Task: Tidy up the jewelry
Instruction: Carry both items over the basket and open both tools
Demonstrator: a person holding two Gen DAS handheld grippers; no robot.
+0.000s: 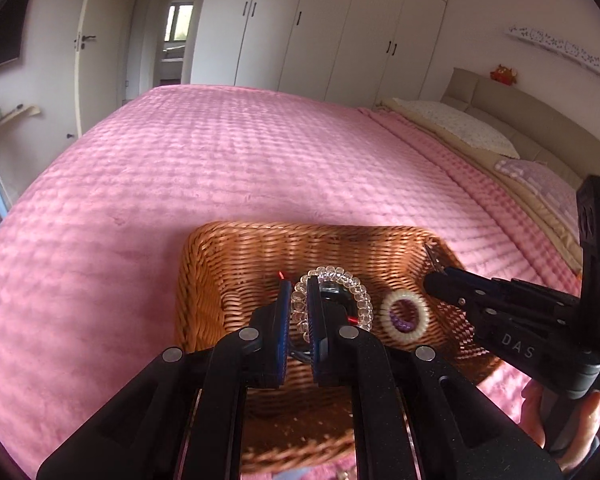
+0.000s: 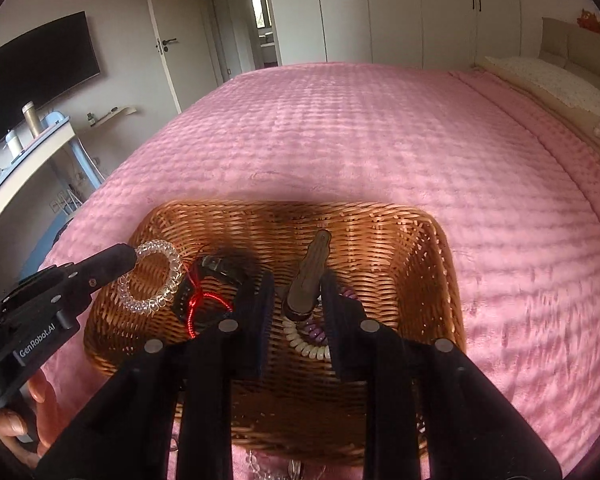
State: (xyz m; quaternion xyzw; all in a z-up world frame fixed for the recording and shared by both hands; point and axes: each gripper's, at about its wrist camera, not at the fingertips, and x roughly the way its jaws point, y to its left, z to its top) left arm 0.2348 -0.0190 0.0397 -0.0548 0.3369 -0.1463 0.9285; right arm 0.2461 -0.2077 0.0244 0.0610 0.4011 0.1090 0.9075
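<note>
A woven wicker basket (image 1: 204,280) (image 2: 428,264) stands on the pink bedspread. My left gripper (image 1: 299,304) (image 2: 134,256) is shut on a clear spiral hair tie (image 1: 360,292) (image 2: 156,276) and holds it over the basket's left part. My right gripper (image 2: 296,300) (image 1: 432,280) is open over the basket, its fingers either side of a brown hair clip (image 2: 310,276). Below it lie a cream spiral hair tie (image 1: 404,314) (image 2: 300,340) and a purple one (image 2: 316,332). A dark band with red thread (image 2: 204,300) lies in the basket.
The pink bedspread (image 1: 220,168) (image 2: 360,128) stretches away beyond the basket. Pillows (image 1: 460,124) and a headboard are at the right. Some beads show on the bedspread in front of the basket (image 2: 256,464).
</note>
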